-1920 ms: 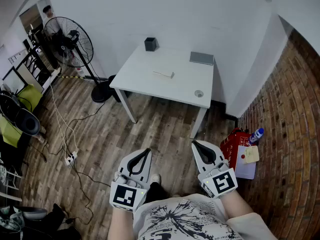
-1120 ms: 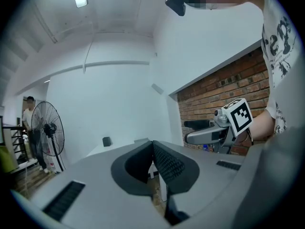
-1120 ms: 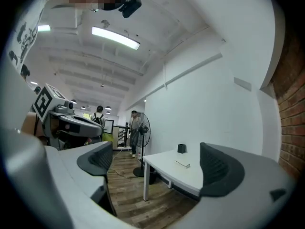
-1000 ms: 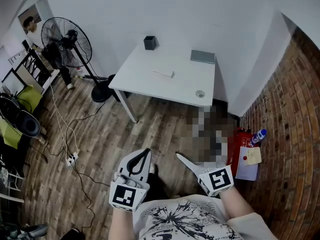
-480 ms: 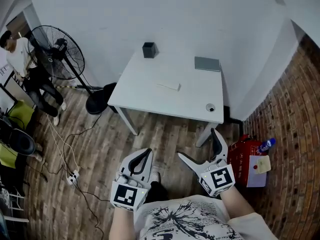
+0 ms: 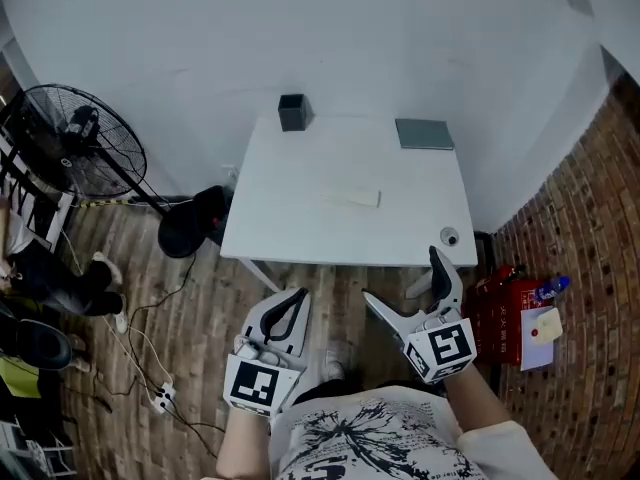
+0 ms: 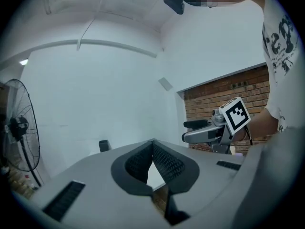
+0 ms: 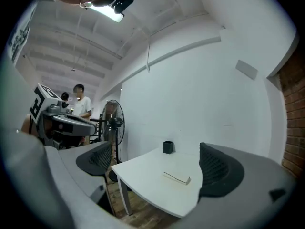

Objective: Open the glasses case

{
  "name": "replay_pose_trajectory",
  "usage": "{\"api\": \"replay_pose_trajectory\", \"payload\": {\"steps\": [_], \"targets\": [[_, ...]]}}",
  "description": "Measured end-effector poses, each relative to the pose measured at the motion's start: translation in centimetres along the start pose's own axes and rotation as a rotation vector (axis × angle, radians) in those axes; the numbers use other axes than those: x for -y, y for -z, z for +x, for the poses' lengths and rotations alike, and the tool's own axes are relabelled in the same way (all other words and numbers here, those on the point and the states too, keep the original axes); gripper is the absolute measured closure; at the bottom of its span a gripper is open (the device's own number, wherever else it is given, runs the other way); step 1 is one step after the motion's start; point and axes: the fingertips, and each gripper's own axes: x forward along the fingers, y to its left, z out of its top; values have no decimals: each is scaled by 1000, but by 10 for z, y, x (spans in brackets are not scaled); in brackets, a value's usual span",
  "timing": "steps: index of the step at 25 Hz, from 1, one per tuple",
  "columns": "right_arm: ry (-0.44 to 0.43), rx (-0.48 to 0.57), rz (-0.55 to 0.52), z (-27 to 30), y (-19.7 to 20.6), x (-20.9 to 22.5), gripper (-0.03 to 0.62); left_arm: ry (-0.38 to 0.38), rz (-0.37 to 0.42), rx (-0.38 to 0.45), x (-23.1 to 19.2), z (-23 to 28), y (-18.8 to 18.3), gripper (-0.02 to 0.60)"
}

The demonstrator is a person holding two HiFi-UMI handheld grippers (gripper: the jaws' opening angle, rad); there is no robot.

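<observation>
The left tool (image 6: 296,296) hangs short of the tabletop's (image 6: 290,208) near edge, jaws pressed together on nothing. The white glasses case (image 6: 352,198) lies flat near the tabletop's middle. The right tool (image 6: 400,274), by the near right corner, is spread wide, empty.
</observation>
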Motion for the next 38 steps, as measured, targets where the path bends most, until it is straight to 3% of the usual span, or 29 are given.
{"api": "replay_pose_trajectory", "payload": {"steps": [6,13,19,22,26,38], "targets": [[47,-83,30,62,18,16,11,51,-33,-26,-52,41,18,568],[43,-206,41,127,59,59,20,102,-29,-162,-86,110,58,568],[14,-315,58,188,97,106,23,140,-42,-139,-108,193,75,568],[-13,-365,58,216,115,126,25,175,-36,-210,-115,229,95,568],[-69,-441,42,247,144,144,40,193,-48,-235,-123,270,125,568],[-257,-799,-111,303,255,168,111,245,-99,-370,-135,338,236,568]]}}
